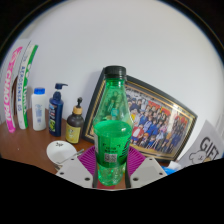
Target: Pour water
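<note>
A green plastic bottle (112, 125) with a dark cap and a white label stands upright between my fingers. My gripper (111, 172) is shut on the bottle's lower body, with the magenta pads (86, 158) pressing on both sides. The bottle's base is hidden below the fingers. No cup or other vessel for the water shows in the view.
A wooden table (25, 150) runs below a white wall. A framed group photo (155, 122) leans behind the bottle. To the left stand a small brown bottle (73, 124), a dark pump bottle (57, 108), a white bottle (39, 108) and tall packets (15, 85). A white card (204, 150) is at the right.
</note>
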